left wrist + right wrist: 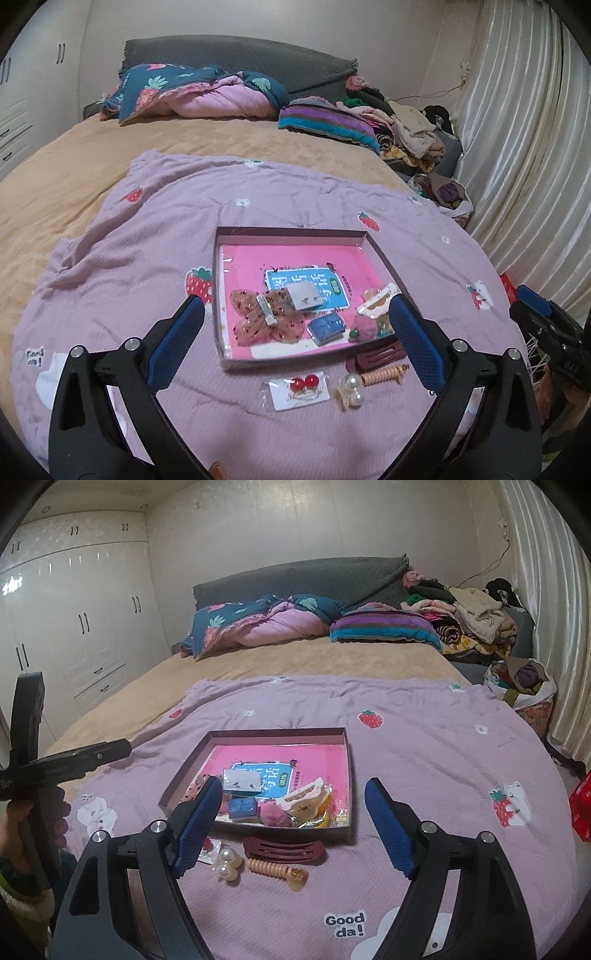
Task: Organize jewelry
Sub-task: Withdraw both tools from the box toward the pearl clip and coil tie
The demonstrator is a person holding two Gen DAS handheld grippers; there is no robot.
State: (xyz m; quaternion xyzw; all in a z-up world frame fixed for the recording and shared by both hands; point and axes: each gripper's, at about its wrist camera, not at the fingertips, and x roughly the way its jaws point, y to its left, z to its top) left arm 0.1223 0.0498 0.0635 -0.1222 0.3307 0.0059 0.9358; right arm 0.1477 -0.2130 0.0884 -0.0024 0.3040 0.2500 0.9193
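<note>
Left tool (295,339) hovering with fingers spread wide, holding nothing. Right tool (295,825) likewise gaping and empty, hanging low over the lilac blanket (443,746) on the bed.

Lying ahead of both tools, a shallow box (384,258) with a pink floor, already carrying a butterfly clip (264,317), a small card (304,295), a blue case (327,328), a cream claw clip (376,301) and a pink pompom (365,328).

Waiting outside the box, along its near edge on the blanket: a carded pair of red earrings (301,389), a pearl clip (349,389), a maroon hair clip (376,358) and a peach coil tie (384,374). Maroon clip and coil tie both lying with long axes crosswise to the tools, parallel to the near box wall, the coil tie just in front of the clip.

Judging reach: coil tie and maroon clip sitting squarely between the right tool's fingers in the right wrist view, so nearer that hand; earrings and pearl clip falling centrally below the left tool. Probably needing a wrist turn to close across either long piece's narrow width.
</note>
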